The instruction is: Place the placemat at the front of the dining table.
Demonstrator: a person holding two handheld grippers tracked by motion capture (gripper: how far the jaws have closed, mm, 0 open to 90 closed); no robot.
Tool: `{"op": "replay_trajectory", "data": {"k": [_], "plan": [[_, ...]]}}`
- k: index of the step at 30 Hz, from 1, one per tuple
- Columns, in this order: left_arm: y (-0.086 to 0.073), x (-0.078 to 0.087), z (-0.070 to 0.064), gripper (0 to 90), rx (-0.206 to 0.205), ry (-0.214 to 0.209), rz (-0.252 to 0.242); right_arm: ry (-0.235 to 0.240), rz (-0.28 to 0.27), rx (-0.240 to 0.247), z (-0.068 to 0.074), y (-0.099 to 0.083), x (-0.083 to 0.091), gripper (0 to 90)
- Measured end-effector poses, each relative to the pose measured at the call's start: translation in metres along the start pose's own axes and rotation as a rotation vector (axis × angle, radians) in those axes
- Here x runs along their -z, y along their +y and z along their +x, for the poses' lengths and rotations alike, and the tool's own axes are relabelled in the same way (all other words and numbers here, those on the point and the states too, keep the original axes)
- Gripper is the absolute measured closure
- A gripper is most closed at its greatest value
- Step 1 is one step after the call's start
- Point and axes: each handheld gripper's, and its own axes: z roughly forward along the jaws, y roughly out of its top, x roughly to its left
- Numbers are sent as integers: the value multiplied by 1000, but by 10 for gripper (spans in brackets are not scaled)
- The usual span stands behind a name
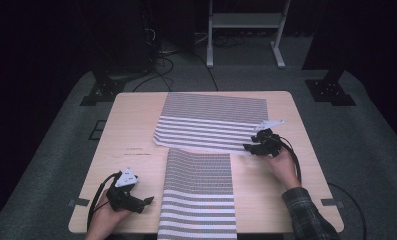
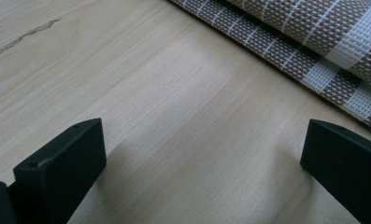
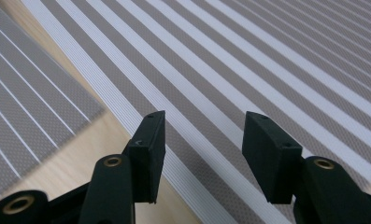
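Two woven mats with grey and white stripes lie on the light wooden table (image 1: 131,125). The far mat (image 1: 211,122) (image 3: 267,56) lies crosswise. The near mat (image 1: 198,195) (image 2: 314,42) (image 3: 24,107) runs toward me and hangs over the front edge. My left gripper (image 1: 146,201) (image 2: 204,135) is open, low over bare wood just left of the near mat. My right gripper (image 1: 249,147) (image 3: 204,135) is open, and its jaws stand over the near right edge of the far mat with nothing between them.
A narrow strip of bare wood (image 3: 80,154) separates the two mats. Behind the table stand a white metal frame (image 1: 243,30) and black stand bases (image 1: 331,90), with cables (image 1: 161,65) on the grey floor. The table's left half (image 1: 131,150) is bare wood.
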Motion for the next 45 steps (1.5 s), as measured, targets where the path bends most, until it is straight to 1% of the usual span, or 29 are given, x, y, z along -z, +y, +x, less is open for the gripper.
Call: {"op": "replay_trajectory", "data": {"k": [2, 5, 7, 9, 11, 12, 14, 16, 20, 23, 29, 35, 40, 45], "plan": [[0, 0, 0, 0, -1, 0, 0, -18, 19, -17, -7, -9, 5, 485], [0, 1, 0, 0, -1, -1, 1, -46, 29, -45, -17, -22, 11, 489], [-1, 1, 0, 0, 0, -1, 0, -52, 42, -63, -20, -28, 14, 489], [-1, 1, -1, 0, 0, -1, 1, -63, 49, -64, -22, -33, 16, 497], [-1, 1, 0, 0, -2, -1, 3, -78, 70, -59, -23, -36, 15, 498], [-1, 2, 0, 0, -2, -1, 2, -75, 73, -59, -23, -38, 14, 505], [-1, 2, 0, 0, -3, -1, 2, -53, 63, -85, -25, -40, 14, 531], [-1, 2, 0, 0, -2, -1, 2, -53, 52, -94, -27, -40, 13, 543], [-1, 2, 0, 0, 0, 1, 2, -69, 31, -107, -28, -41, 11, 589], [-1, 1, 0, 0, 2, 2, 2, -78, 24, -104, -28, -39, 9, 616], [-1, 1, 1, 0, 2, 4, 2, -76, 20, -96, -31, -32, 2, 659], [0, 1, 3, 0, 8, 9, 3, -76, 26, -97, -34, -24, -5, 663], [0, 1, 4, 0, 14, 14, 3, -71, 2, -96, -39, -21, -11, 656], [0, 1, 4, 0, 21, 16, -2, -71, 5, -93, -42, -17, -15, 645]]}}
